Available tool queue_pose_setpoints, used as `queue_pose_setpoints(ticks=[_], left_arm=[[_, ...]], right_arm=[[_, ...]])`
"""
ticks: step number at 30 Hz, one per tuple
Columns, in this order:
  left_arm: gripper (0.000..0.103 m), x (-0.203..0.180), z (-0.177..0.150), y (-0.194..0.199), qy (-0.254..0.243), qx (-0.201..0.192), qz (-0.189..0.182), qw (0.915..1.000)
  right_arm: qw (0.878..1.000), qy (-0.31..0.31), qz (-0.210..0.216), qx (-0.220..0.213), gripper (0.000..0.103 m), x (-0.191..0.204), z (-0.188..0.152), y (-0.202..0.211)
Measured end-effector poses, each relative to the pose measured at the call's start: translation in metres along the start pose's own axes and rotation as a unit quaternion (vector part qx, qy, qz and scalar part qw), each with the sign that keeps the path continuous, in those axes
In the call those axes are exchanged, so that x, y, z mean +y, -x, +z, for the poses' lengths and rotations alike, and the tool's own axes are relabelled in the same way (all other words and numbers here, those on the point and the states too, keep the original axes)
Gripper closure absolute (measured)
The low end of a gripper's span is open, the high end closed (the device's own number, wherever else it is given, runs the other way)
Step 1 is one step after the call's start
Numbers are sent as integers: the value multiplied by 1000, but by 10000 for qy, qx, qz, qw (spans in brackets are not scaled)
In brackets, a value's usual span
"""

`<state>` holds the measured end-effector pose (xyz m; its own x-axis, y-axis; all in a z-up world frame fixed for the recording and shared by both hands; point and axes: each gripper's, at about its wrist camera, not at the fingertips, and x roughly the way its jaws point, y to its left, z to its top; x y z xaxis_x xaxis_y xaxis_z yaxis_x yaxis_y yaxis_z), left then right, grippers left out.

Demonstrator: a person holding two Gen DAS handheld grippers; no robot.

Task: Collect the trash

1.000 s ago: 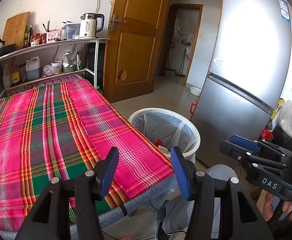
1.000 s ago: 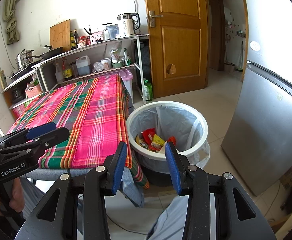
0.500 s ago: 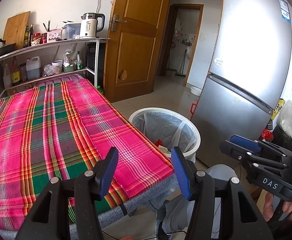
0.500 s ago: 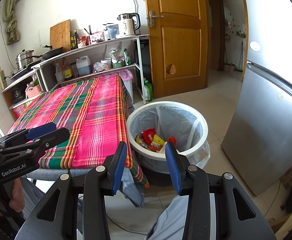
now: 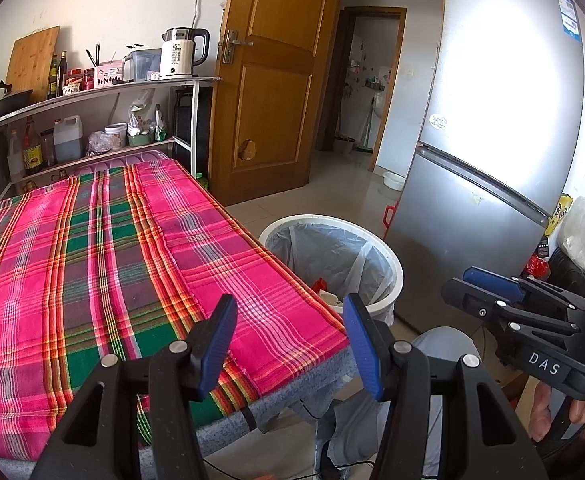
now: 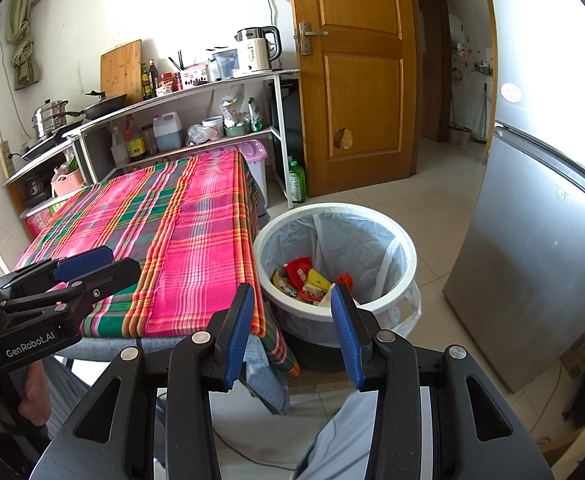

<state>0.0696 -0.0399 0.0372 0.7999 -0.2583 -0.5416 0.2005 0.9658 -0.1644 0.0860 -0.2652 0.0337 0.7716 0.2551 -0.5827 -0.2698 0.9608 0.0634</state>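
Where plaid tablecloth [image 5: 104,264] ends | bin [image 6: 406,248] on tiled floor [image 6: 432,200]

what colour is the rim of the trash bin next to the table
White; the trash bin's rim shows best in the right wrist view.

In the left view the table [image 5: 92,264] edge hides most wrappers [image 6: 306,282] in the trash bin [image 5: 392,268]

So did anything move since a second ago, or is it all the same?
Nothing visibly changed. The left gripper and right gripper both hang open and empty in the same spots, the wrappers lie in the white trash bin, and the plaid tablecloth looks the same.
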Motion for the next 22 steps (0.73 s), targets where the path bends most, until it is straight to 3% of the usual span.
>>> queue_pose_setpoints(ticks=[22], left_arm=[[46,-1,-2,-1,38,-27,33,10000]], right_arm=[[10000,7,6,5,62,-1,0,-1]])
